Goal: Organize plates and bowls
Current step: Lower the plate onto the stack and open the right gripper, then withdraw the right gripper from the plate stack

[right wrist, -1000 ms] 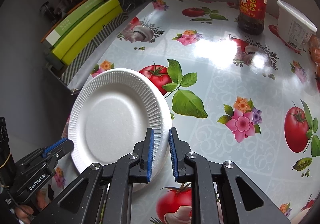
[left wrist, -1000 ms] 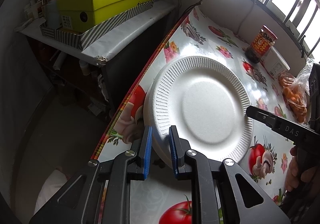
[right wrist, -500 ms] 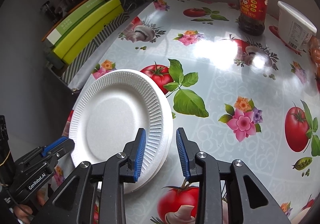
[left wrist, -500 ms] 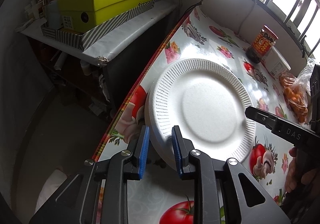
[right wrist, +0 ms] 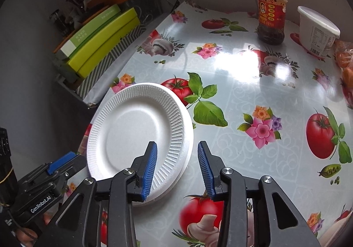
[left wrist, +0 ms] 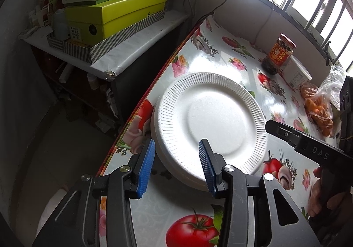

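Note:
A stack of white foam plates (left wrist: 209, 123) with ribbed rims lies flat on the flowered tablecloth near the table's left edge; it also shows in the right wrist view (right wrist: 134, 134). My left gripper (left wrist: 176, 165) is open, its jaws on either side of the stack's near rim without touching it. My right gripper (right wrist: 176, 169) is open, its jaws on either side of the stack's right rim. The right gripper shows in the left wrist view (left wrist: 286, 134), and the left gripper in the right wrist view (right wrist: 64, 163).
A chili sauce jar (right wrist: 271, 13), a white tub (right wrist: 315, 30) and a bag of oranges (left wrist: 320, 108) stand at the far side of the table. Green boxes (left wrist: 114, 15) lie on a shelf left of the table edge (left wrist: 141, 103).
Both grippers were shut on the plate stack's rim a second ago. Both have opened wide and let go; the stack now rests on the table.

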`<state>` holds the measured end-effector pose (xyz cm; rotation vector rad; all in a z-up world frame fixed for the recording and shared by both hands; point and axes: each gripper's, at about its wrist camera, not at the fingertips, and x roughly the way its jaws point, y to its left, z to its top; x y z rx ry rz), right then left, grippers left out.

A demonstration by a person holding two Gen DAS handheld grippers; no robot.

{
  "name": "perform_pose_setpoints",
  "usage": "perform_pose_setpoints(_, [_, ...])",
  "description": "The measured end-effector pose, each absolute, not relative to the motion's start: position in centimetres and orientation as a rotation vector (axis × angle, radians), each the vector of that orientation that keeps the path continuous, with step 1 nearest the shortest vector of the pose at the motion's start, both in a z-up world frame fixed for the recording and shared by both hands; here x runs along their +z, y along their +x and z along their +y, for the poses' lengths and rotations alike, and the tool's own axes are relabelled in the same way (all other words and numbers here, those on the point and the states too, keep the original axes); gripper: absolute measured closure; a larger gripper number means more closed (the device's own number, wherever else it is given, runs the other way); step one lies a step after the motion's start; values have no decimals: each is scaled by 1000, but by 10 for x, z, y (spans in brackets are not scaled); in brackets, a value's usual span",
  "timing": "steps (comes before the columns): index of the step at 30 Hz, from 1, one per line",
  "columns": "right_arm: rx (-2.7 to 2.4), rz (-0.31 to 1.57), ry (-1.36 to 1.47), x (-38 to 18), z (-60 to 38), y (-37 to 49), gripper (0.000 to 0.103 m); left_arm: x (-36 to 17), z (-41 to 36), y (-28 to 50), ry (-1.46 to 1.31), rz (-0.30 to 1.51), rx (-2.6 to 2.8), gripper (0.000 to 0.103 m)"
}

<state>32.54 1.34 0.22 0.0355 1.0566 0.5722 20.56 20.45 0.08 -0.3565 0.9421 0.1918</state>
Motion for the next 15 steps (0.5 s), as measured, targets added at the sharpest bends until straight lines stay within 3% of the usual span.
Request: perform_pose_setpoints(15, [538, 968, 27, 31, -12, 277, 64, 28, 169, 172, -285, 879, 143, 60])
